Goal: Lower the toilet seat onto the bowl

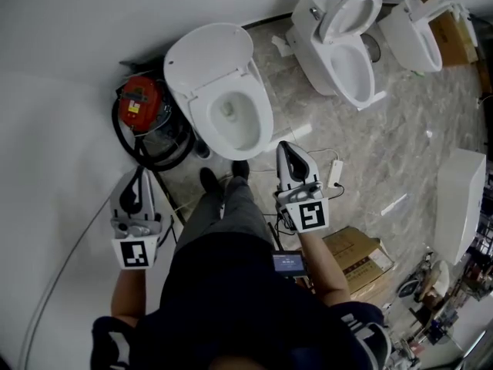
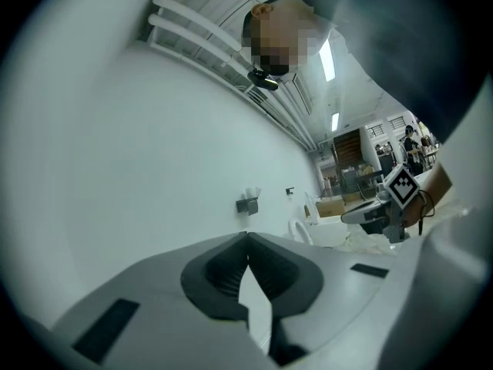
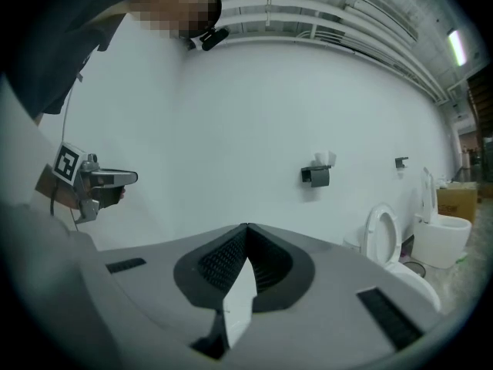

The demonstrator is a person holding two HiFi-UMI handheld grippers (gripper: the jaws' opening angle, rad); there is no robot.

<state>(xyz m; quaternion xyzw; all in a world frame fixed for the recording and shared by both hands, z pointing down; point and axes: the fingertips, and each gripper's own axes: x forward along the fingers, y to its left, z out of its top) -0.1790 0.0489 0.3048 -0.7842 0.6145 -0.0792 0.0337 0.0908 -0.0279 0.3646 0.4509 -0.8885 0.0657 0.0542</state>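
Toilet (image 1: 231, 122) straight ahead of the feet in the head view, its lid (image 1: 206, 56) leaning back on the wall. The seat (image 1: 266, 112) looks to lie flat on the bowl already, though from this steep angle I can't split it from the rim. I read the left gripper (image 1: 139, 177) and right gripper (image 1: 286, 151) as held back at either side of the legs so the bowl's front edge is free. A red machine (image 1: 140, 102) with its hose crowds the left, and open floor lies to the right. Left gripper view: jaws pressed together on nothing, bare wall beyond. Right gripper view: jaws likewise together and empty, a paper holder (image 3: 316, 174) on the wall and plenty of room ahead.
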